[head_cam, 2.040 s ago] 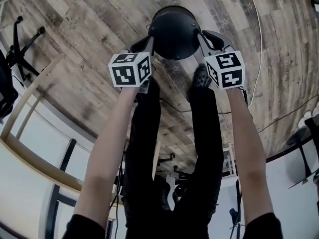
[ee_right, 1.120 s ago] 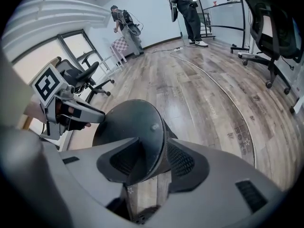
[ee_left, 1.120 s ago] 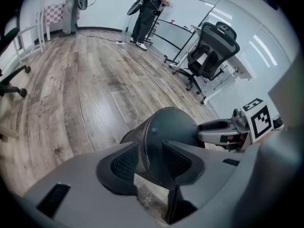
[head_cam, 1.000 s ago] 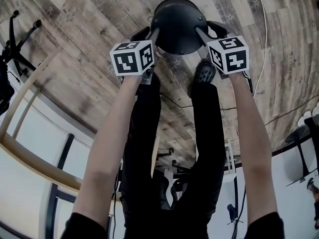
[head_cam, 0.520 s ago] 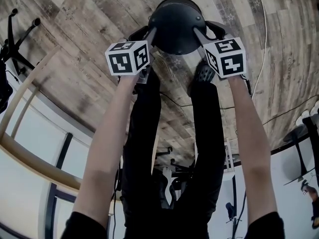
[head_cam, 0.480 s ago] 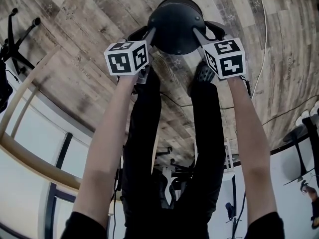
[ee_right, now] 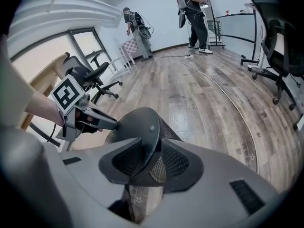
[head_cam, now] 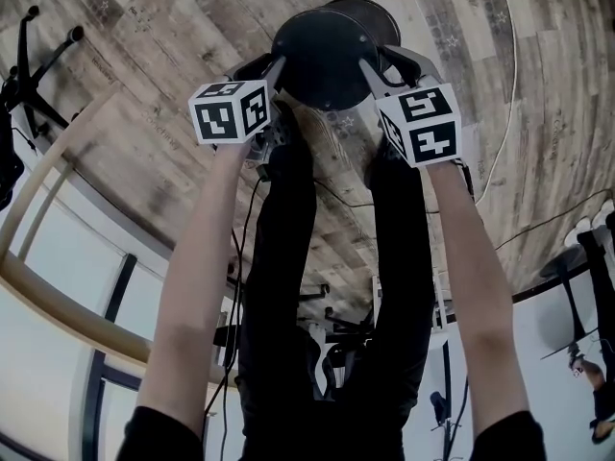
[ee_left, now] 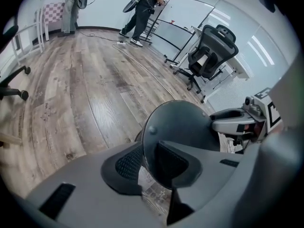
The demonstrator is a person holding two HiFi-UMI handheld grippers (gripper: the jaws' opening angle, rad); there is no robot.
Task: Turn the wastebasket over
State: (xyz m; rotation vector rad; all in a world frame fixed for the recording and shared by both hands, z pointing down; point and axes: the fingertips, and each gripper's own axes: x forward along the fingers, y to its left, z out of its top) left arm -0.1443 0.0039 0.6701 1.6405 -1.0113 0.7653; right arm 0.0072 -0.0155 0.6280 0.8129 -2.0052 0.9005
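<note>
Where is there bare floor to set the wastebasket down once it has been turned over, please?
The widest bare floor lies left of the wastebasket, between it and the chair base. A narrower strip lies to its right, before the cable. On the near side it is crowded by the person's legs.

- We see a wood-plank floor (head_cam: 144,56) beneath everything.
- A pale cable (head_cam: 508,75) curves over its right side.
- A black office chair (ee_left: 209,56) stands far off.
- A chair base (head_cam: 23,89) sits at the left.
</note>
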